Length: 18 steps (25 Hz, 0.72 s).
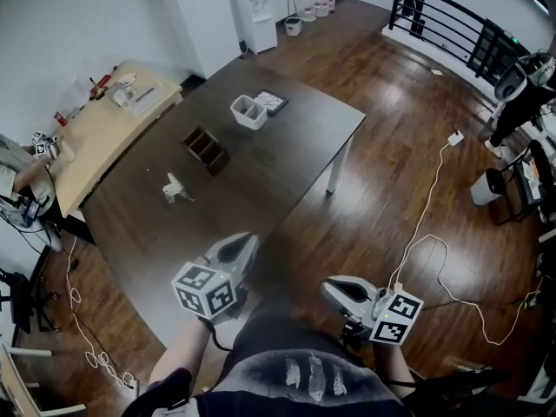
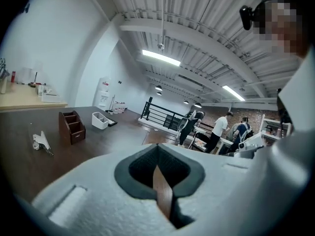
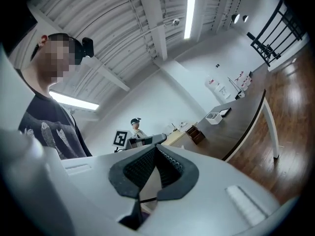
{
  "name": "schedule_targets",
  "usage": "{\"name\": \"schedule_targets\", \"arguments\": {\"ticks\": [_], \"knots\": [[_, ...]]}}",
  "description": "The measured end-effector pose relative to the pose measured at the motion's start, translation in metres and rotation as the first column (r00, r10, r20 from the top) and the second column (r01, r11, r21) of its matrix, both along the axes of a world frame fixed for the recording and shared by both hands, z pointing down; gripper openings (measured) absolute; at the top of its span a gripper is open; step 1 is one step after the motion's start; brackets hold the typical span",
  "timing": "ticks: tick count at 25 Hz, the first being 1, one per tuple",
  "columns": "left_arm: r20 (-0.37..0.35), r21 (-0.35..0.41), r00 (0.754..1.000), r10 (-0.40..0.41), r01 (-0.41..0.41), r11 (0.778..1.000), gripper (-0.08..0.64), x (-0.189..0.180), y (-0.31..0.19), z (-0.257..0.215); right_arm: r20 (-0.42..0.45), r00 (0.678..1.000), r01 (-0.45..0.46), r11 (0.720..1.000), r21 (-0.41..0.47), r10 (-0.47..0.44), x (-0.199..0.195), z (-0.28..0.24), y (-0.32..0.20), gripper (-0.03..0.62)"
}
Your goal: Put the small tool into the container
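The small tool (image 1: 177, 189), a pale metal piece, lies on the dark table (image 1: 287, 159) left of its middle; in the left gripper view the small tool (image 2: 40, 142) shows at the far left. Beyond it stand a brown compartment container (image 1: 206, 149) (image 2: 72, 127) and a white container (image 1: 248, 111) (image 2: 100, 120). My left gripper (image 1: 244, 247) (image 2: 158, 154) hangs over the table's near edge, shut and holding nothing. My right gripper (image 1: 332, 288) (image 3: 156, 154) is off the table over the floor, tilted upward, jaws together and holding nothing.
A flat dark-framed tray (image 1: 271, 102) lies beside the white container. A light wooden desk (image 1: 95, 124) with clutter adjoins the table on the left. A white cable (image 1: 432, 241) runs across the wood floor at the right. People (image 2: 219, 129) stand by a railing (image 1: 452, 26).
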<state>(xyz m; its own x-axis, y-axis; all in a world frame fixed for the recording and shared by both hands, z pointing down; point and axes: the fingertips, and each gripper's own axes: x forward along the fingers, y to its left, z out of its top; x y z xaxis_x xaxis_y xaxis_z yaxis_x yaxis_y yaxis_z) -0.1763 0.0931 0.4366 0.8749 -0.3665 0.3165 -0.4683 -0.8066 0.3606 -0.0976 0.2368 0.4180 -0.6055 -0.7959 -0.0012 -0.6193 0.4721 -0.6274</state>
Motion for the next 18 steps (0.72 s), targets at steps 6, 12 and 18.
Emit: {"name": "schedule_targets", "arguments": {"ticks": [6,12,18], "knots": [[-0.045,-0.023,0.994,-0.096,0.095,0.995,0.002,-0.018,-0.073,0.014,-0.023,0.998,0.054,0.997,-0.054,-0.056,0.004,0.005,-0.059,0.0],[-0.104,-0.055,0.974,-0.201,0.196,0.979,0.002,-0.043,-0.151,0.028,-0.134,0.974,0.165,0.978,-0.13,-0.182,-0.015,0.011,-0.149,0.0],[-0.17,-0.087,0.898,-0.406,0.397,0.914,0.002,-0.103,-0.233,0.042,-0.201,0.911,0.326,0.927,-0.187,-0.361,-0.051,0.012,-0.223,0.0]]}}
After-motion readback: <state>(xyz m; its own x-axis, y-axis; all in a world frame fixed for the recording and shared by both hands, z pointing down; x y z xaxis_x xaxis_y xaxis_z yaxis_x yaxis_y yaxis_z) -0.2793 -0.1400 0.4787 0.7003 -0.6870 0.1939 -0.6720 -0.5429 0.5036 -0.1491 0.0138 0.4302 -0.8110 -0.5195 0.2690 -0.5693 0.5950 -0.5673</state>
